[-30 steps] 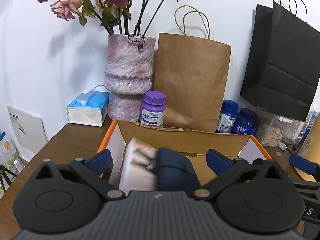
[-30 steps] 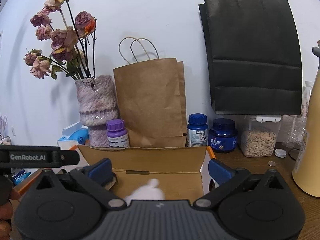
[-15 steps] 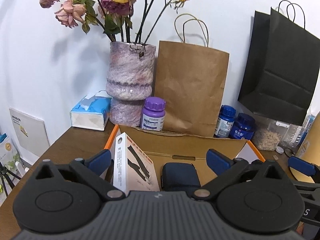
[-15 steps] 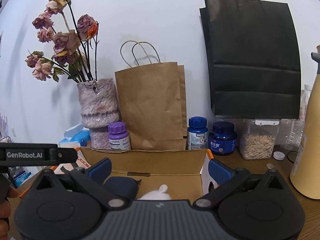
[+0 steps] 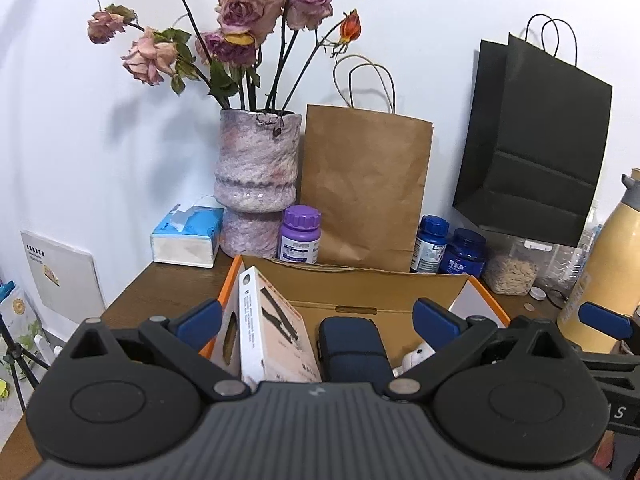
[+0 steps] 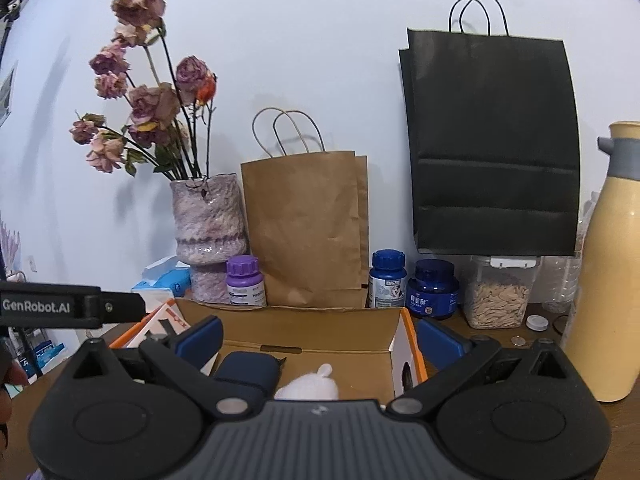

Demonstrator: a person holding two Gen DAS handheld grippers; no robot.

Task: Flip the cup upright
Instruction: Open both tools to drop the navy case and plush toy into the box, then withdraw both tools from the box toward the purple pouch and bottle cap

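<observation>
The left hand-held gripper (image 5: 316,314) is held with its blue-padded fingers spread wide, nothing between them; the right hand-held gripper (image 6: 318,336) is likewise spread and empty. Both are poised over an open cardboard box (image 5: 360,286) with orange edges. Inside it, a white carton (image 5: 272,336) printed with a dark tool stands tilted at the left, a dark blue pouch (image 5: 352,344) lies in the middle, and a small white fluffy object (image 6: 310,386) is seen partly cut off by the gripper bodies (what it is cannot be made out). No cup can be identified in either view; the box floor nearest the cameras is hidden.

Behind the box, on the brown wooden bench (image 5: 168,286), a mottled vase (image 5: 256,172) of dried roses, a tissue box (image 5: 188,236), a purple-capped bottle (image 5: 300,236), a brown paper bag (image 5: 364,188), two blue jars (image 6: 412,284) and a seed container (image 6: 500,296) are lined against a white wall. A black bag (image 6: 492,144) hangs there, and a yellow flask (image 6: 608,260) stands at the right.
</observation>
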